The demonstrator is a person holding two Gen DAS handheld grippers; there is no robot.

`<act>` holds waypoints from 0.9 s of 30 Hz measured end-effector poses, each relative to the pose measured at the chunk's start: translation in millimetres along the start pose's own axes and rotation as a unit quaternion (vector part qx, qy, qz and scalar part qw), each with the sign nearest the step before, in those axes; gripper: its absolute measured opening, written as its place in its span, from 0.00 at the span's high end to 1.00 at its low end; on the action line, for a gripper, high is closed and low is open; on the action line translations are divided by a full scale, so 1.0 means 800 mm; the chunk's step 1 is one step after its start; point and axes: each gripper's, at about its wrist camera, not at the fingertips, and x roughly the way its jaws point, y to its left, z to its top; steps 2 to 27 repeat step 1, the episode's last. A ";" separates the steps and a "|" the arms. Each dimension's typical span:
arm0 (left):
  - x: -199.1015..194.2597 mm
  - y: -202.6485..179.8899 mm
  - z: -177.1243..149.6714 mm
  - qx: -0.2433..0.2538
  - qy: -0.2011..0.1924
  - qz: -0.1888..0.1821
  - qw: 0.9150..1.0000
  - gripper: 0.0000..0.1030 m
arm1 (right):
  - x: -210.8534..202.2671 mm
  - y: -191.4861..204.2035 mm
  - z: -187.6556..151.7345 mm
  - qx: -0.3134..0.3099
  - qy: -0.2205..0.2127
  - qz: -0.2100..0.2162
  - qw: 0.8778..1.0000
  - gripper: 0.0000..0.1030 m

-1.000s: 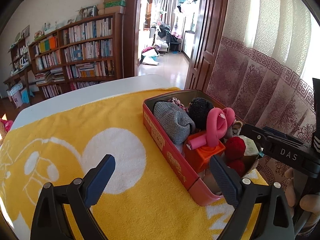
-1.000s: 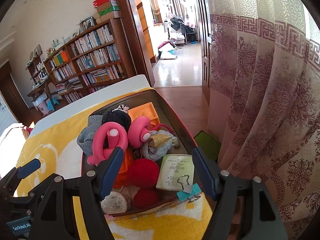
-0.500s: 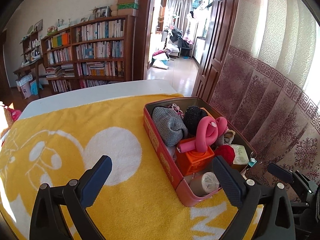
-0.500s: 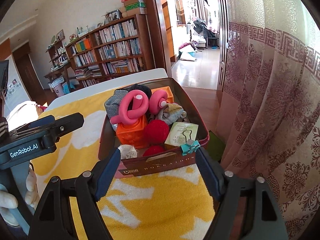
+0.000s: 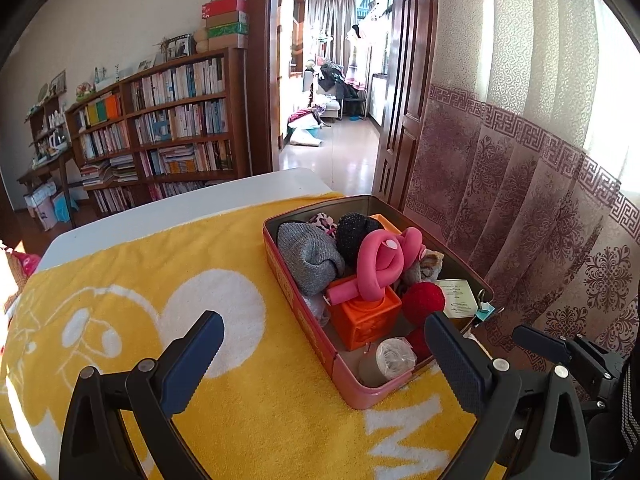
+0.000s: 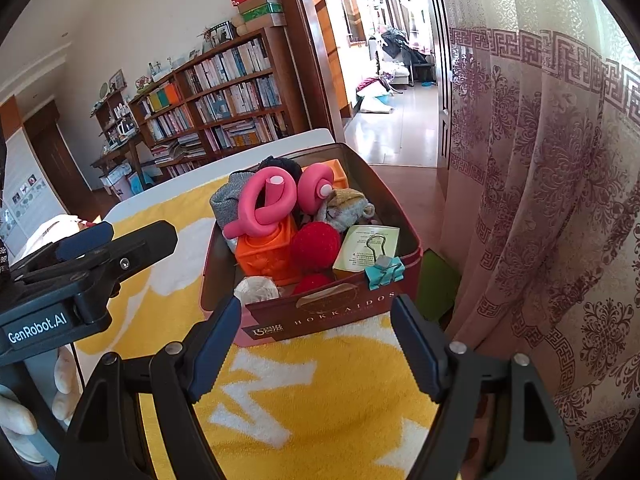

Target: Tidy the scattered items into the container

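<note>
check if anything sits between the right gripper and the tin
Nothing visible does. The right gripper is open and empty, with only bare yellow towel between its fingers and the near wall of the tin.

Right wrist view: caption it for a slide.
Open right gripper hangs before a full red tin of toys, socks and a clipped booklet on a yellow towel.

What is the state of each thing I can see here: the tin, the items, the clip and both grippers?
Tin: lid off, full, standing on the yellow towel.
Pink foam twist: lying on top of the pile.
Orange block: inside the tin, under the twist.
Blue binder clip: clamped on the tin's rim.
Left gripper: fingers apart, holding nothing.
Right gripper: fingers apart, holding nothing.
</note>
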 end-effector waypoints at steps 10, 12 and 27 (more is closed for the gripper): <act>0.001 -0.001 0.000 0.002 0.001 -0.001 1.000 0.01 | 0.001 0.000 -0.001 0.001 0.001 0.000 1.000 0.22; 0.001 -0.001 0.000 0.002 0.001 -0.001 1.000 0.01 | 0.001 0.000 -0.001 0.001 0.001 0.000 1.000 0.22; 0.001 -0.001 0.000 0.002 0.001 -0.001 1.000 0.01 | 0.001 0.000 -0.001 0.001 0.001 0.000 1.000 0.22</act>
